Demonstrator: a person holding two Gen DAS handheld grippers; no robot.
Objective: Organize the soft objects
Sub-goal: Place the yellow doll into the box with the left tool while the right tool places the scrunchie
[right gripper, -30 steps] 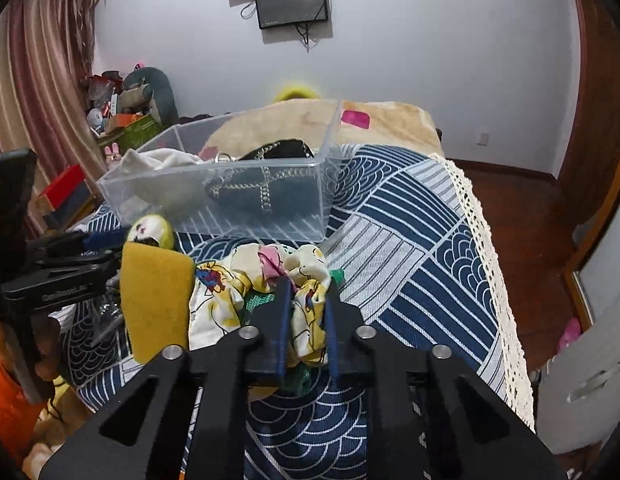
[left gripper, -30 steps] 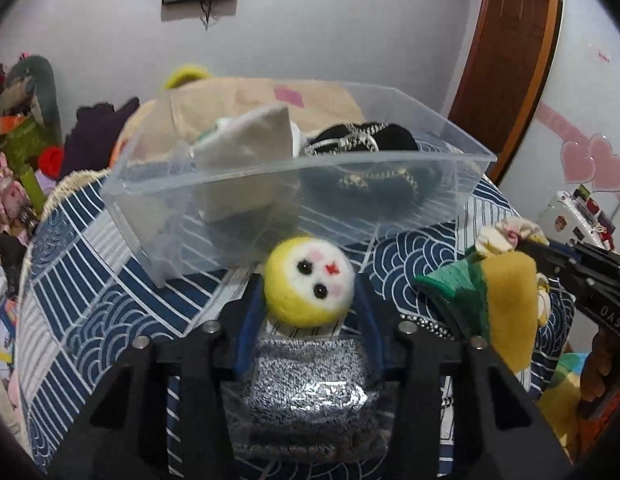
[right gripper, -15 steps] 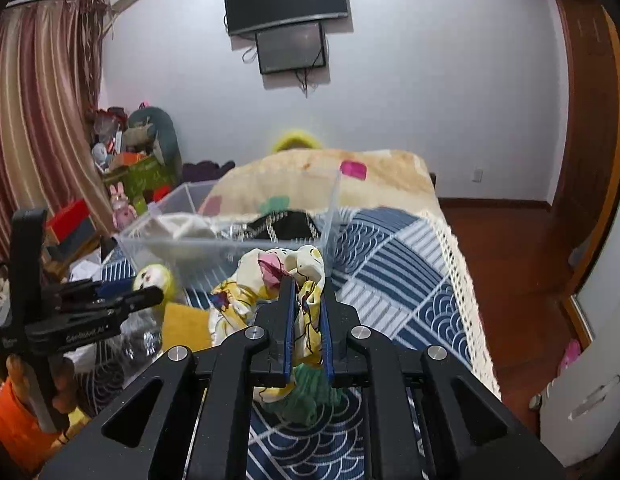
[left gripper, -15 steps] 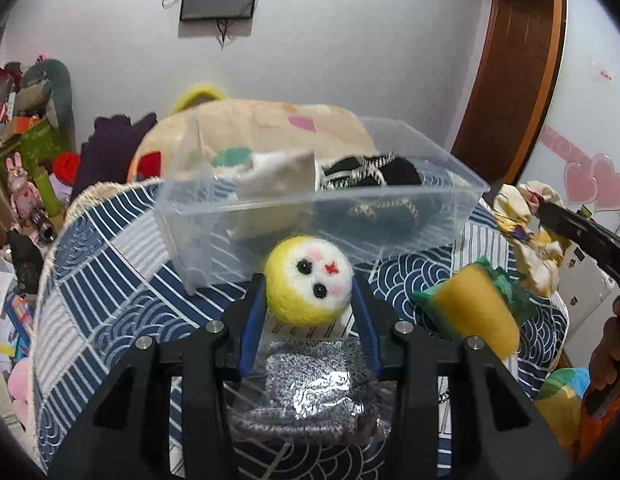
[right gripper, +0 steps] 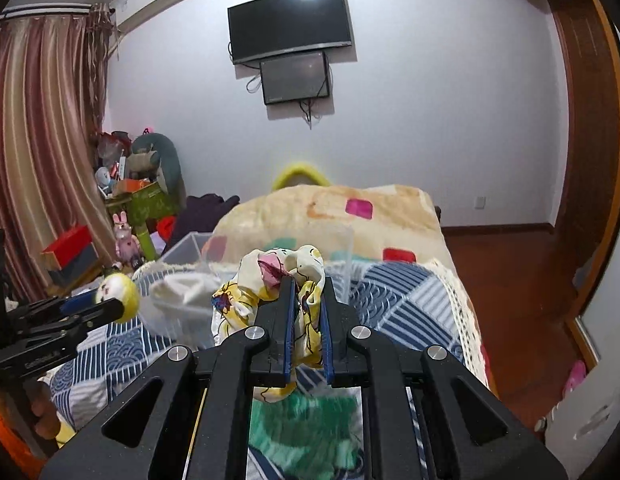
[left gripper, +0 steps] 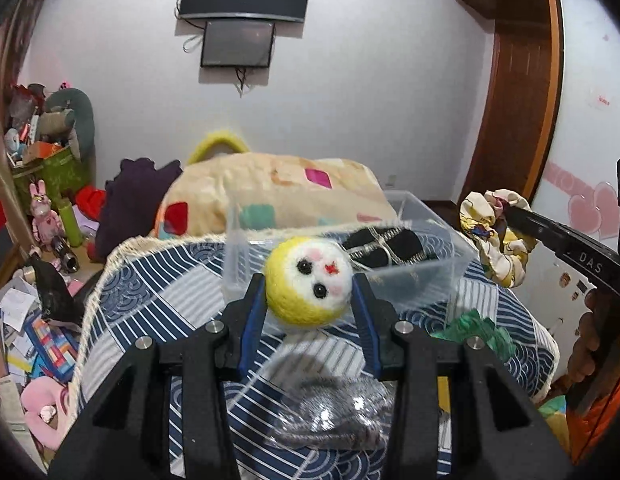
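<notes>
Lift done: we raise both hand-held grippers, left hand-held gripper (left gripper: pixel 308 300) clenched on felt ball (left gripper: pixel 308 282), right hand-held gripper (right gripper: pixel 306 304) pinching floral cloth (right gripper: pixel 284 280), above bed (left gripper: pixel 158 280), near bin (left gripper: pixel 422 248); drop-in next.

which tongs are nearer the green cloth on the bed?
Right. Right tongs, shut on the yellow floral fabric, hang directly over the green cloth; left tongs, gripping the yellow felt ball, are off beside it.
</notes>
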